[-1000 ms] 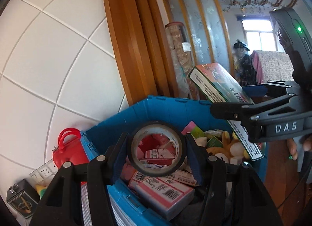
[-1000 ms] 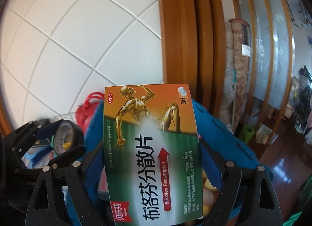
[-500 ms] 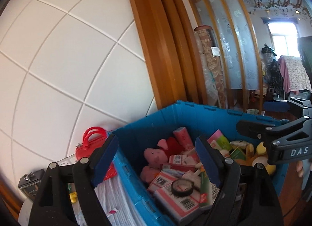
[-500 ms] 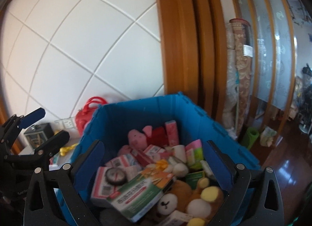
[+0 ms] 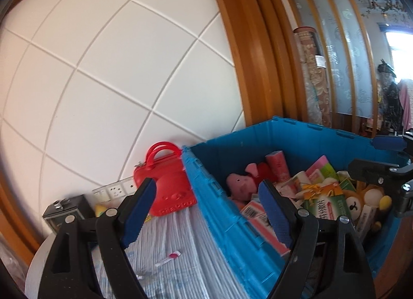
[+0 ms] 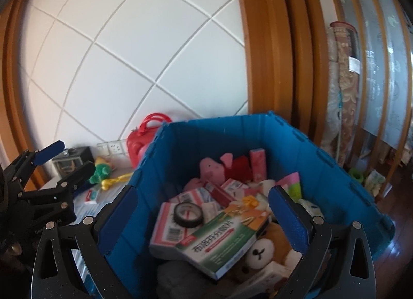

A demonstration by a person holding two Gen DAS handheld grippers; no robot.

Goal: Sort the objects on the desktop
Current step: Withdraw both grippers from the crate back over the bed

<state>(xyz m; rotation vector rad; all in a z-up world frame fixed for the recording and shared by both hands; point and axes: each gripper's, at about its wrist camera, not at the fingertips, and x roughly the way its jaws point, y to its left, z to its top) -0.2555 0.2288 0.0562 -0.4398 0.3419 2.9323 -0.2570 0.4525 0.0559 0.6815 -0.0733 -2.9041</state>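
You have two grippers, and both stand wide open with nothing between the pads. The left gripper (image 5: 207, 211) hangs over the near left wall of the one blue crate (image 6: 258, 128), one finger outside it above the striped cloth (image 5: 180, 242), the other inside. The right gripper (image 6: 204, 217) hangs over the middle of the crate; its jaws have just been opening, as those of the left have too.

In the crate you can count one roll of black tape (image 6: 188, 214) and one green and orange medicine box (image 6: 219, 239). The tape lies flat on a pink and white carton, its hole facing up, toward the near left corner. The medicine box lies flat just beside the tape, on the near side of it. Its long axis runs from the near edge toward the far right wall, the orange end farther from you. One pink plush pig (image 6: 210, 168) lies at the far wall and one bear toy (image 6: 260, 250) at the near right. There are several pink cartons; the exact number I cannot tell.

Outside, at the far left corner of the crate, stands one red handbag (image 5: 167, 185).
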